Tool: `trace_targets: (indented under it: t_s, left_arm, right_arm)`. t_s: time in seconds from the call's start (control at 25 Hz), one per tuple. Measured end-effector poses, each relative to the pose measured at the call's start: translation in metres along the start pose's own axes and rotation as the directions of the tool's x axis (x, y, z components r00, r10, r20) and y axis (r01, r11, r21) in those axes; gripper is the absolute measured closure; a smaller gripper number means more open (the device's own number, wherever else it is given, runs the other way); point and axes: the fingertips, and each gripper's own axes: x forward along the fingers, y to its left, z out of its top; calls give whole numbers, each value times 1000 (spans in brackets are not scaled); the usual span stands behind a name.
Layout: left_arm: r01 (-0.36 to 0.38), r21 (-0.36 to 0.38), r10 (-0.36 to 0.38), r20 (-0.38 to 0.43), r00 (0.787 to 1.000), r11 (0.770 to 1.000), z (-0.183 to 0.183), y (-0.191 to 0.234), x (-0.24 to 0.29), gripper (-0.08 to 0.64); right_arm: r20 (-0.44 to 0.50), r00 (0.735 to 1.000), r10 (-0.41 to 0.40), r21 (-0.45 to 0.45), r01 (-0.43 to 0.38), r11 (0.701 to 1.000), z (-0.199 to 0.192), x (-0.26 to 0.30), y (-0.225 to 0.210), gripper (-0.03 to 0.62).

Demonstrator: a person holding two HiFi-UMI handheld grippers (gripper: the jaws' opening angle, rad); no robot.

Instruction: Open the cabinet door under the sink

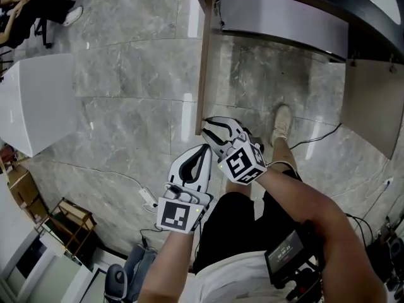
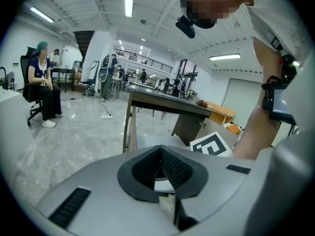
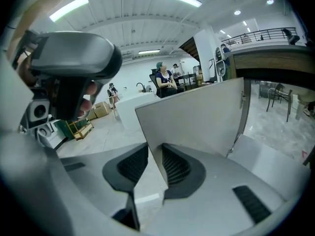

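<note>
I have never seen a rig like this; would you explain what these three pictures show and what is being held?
A person holds a two-jaw gripper in each hand. One picture looks down from a camera on the person's head. The other two come from cameras riding on the grippers, each looking along its own jaws. Below is a marble floor. The right gripper has its jaws closing on the edge of the cabinet door. The left gripper is shut and empty.

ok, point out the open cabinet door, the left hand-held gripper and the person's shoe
cabinet door (image 3: pixel 197 117), right gripper view, on its flat face.
left hand-held gripper (image 1: pixel 203 151), head view, between its shut fingertips.
shoe (image 1: pixel 282 120), head view, on its upper.
</note>
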Motion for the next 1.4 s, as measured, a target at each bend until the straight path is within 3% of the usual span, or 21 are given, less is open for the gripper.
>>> trace_targets:
  t_s: [0.36, 0.48, 0.64, 1.04, 1.2, 1.4]
  left_arm:
    - [9, -3, -9, -14, 1000, 1000, -8, 7, -12, 551]
    - [12, -1, -12, 24, 1000, 1000, 3, 7, -11, 551]
    - [12, 2, -12, -4, 1000, 1000, -7, 8, -13, 551]
    - [46, 30, -46, 9, 999, 999, 1, -3, -15, 551]
    - [68, 48, -68, 7, 998, 997, 15, -11, -20, 551]
    - [127, 71, -125, -30, 992, 989, 28, -22, -25, 551]
  right_arm:
    - [-4, 1000, 30, -38, -30, 999, 10, 19, 10, 492]
    - [-7, 999, 44, -68, -44, 997, 12, 22, 11, 492]
    - [0, 997, 72, -77, -71, 994, 12, 23, 10, 492]
    - [10, 990, 140, -64, -139, 988, 9, -12, 14, 492]
    - [-3, 995, 98, -40, -98, 994, 6, -44, 2, 558]
    - [39, 999, -35, 92, 32, 995, 23, -101, -38, 578]
